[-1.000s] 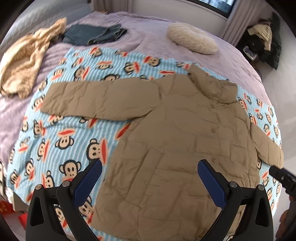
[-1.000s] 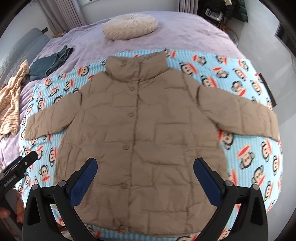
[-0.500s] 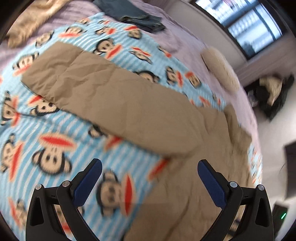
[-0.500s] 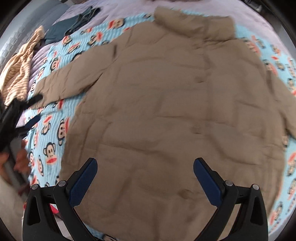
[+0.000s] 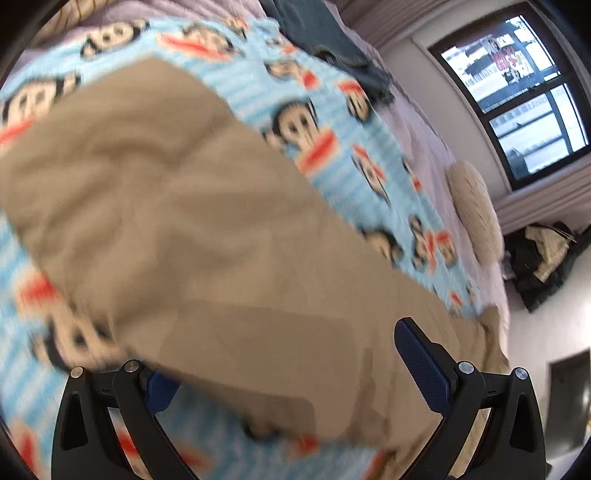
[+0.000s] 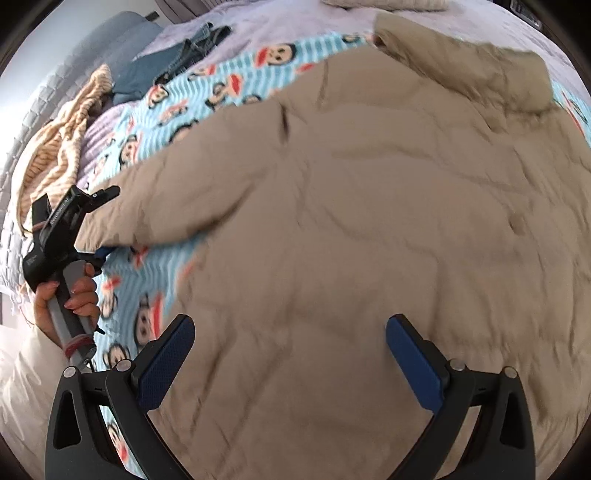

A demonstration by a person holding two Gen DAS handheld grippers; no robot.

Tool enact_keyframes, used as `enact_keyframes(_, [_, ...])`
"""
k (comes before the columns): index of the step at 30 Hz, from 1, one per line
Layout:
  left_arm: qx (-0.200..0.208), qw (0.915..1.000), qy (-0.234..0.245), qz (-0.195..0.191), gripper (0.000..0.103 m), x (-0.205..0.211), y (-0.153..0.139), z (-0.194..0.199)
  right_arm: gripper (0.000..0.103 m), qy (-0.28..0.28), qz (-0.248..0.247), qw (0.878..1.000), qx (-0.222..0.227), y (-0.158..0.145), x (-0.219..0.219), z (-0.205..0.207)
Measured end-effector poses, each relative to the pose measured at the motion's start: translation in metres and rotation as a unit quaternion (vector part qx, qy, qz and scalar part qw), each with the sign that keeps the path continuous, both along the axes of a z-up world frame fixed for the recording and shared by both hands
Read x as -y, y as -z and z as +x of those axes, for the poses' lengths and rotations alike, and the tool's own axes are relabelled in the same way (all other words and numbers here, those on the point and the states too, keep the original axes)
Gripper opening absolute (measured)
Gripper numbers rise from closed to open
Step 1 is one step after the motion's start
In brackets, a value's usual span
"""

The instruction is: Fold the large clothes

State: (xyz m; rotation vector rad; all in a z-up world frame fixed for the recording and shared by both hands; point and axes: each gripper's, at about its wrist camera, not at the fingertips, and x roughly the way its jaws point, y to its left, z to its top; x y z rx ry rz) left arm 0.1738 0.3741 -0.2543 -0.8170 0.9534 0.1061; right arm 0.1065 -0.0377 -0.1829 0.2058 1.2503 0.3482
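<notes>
A tan puffer jacket [image 6: 369, 221] lies spread flat, front side up, on a light blue blanket printed with cartoon monkeys [image 6: 155, 266], which covers a lilac bedspread [image 6: 258, 26]. The left gripper [image 5: 291, 365] sits at the end of the jacket's sleeve [image 5: 207, 221], its blue-padded fingers spread wide with the cuff between them; the near finger is partly hidden under the fabric and the view is blurred, so no pinch can be confirmed. In the right wrist view a hand [image 6: 70, 299] grips that tool's handle beside the sleeve end. The right gripper [image 6: 291, 354] hovers over the jacket's lower body, jaws wide apart and holding nothing. A striped cream garment [image 6: 59, 155] and folded jeans [image 6: 173, 59] lie further up the bed, and a round cushion [image 5: 474, 210] rests near the window [image 5: 517, 88]
</notes>
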Motion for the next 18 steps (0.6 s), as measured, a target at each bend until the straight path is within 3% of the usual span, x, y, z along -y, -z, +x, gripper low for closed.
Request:
enact_keyframes(2, [0.005, 0.9998, -0.013, 0.014, 0.096, -0.012, -0.002, 0.010, 0.103, 0.007, 0.013, 1.000, 0.010, -0.002, -0.007, 0.016])
enact_keyframes(3, [0.008, 0.9999, -0.009, 0.006, 0.070, -0.017, -0.002, 0.015, 0.103, 0.010, 0.018, 1.000, 0.013, -0.003, -0.009, 0.021])
enact_keyframes(4, [0.010, 0.9999, -0.003, -0.005, 0.037, -0.020, -0.001, 0.019, 0.103, 0.019, 0.029, 0.999, 0.017, -0.002, -0.013, 0.032])
enact_keyframes(5, [0.012, 0.9997, 0.006, -0.019, 0.022, -0.022, 0.001, 0.024, 0.102, 0.026, 0.039, 0.999, 0.020, -0.002, -0.016, 0.040])
enact_keyframes(6, [0.016, 0.9996, 0.011, -0.020, 0.010, -0.023, -0.001, 0.026, 0.093, 0.031, 0.050, 0.998, 0.022, -0.001, -0.020, 0.047])
enact_keyframes(8, [0.022, 0.9995, 0.020, 0.008, 0.010, -0.019, -0.012, 0.027, 0.055, 0.035, 0.074, 0.997, 0.013, 0.005, -0.029, 0.062])
enact_keyframes(9, [0.029, 0.9991, 0.026, 0.020, 0.010, -0.017, -0.018, 0.025, 0.026, 0.036, 0.084, 0.996, 0.005, 0.008, -0.032, 0.065])
enact_keyframes(10, [0.037, 0.9982, 0.034, 0.033, 0.010, -0.013, -0.028, 0.024, 0.020, 0.037, 0.104, 0.994, -0.006, 0.016, -0.039, 0.073])
enact_keyframes(13, [0.066, 0.9940, 0.060, 0.062, 0.010, 0.001, -0.058, 0.017, 0.018, 0.031, 0.131, 0.991, -0.010, 0.030, -0.059, 0.084])
enact_keyframes(18, [0.124, 0.9789, 0.128, 0.100, 0.010, 0.042, -0.114, 0.012, 0.017, 0.032, 0.133, 0.990, -0.032, 0.061, -0.082, 0.086])
